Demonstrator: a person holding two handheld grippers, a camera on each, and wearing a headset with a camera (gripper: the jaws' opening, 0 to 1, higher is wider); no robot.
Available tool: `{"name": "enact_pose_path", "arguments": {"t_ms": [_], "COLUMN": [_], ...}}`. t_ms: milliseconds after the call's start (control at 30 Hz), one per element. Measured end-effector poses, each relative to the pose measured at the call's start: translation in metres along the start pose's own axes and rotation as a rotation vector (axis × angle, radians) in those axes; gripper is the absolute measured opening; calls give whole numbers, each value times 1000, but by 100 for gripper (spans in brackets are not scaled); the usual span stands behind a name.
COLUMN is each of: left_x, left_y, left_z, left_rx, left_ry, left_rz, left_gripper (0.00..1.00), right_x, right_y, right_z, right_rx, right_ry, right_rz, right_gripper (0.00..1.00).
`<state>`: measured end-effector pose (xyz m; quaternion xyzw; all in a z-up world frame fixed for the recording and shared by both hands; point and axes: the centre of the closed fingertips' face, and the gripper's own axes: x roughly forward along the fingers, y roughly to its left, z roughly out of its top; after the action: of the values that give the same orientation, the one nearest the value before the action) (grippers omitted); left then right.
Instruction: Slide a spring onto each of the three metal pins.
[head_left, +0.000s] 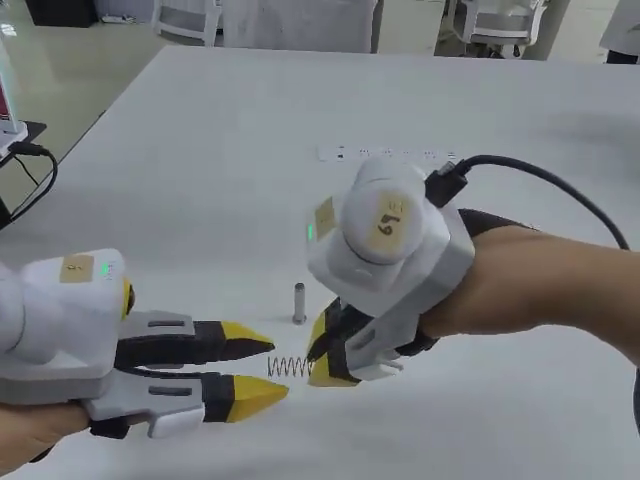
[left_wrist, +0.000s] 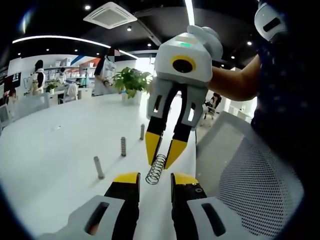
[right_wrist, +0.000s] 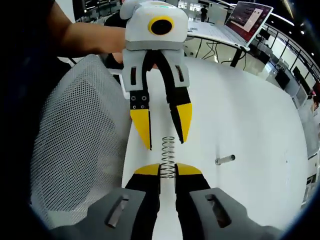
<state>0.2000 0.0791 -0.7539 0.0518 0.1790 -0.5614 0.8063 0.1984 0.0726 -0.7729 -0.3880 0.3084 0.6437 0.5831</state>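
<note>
Head view: my right gripper (head_left: 320, 358) pinches the spring (head_left: 290, 367) by one end, near a bare pin (head_left: 299, 303) on the tabletop (head_left: 250, 150). Left gripper view: the left gripper (left_wrist: 156, 179) has its fingers spread and empty, probably to steady it. Right gripper view: fingers clamp the coil.

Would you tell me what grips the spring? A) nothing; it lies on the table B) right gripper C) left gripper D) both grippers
B: the right gripper is shut on the spring, while the left gripper stands open at its free end.
</note>
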Motion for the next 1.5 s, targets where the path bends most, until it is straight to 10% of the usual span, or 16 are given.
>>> {"name": "enact_pose_path", "arguments": {"t_ms": [1500], "left_x": [2], "left_y": [-16], "left_z": [8], "left_rx": [-33], "left_ry": [-23], "left_rz": [-85], "left_gripper": [2], "right_x": [-7], "right_y": [12], "right_z": [1], "right_rx": [2], "right_ry": [-57], "right_rz": [33], "right_gripper": [8]}}
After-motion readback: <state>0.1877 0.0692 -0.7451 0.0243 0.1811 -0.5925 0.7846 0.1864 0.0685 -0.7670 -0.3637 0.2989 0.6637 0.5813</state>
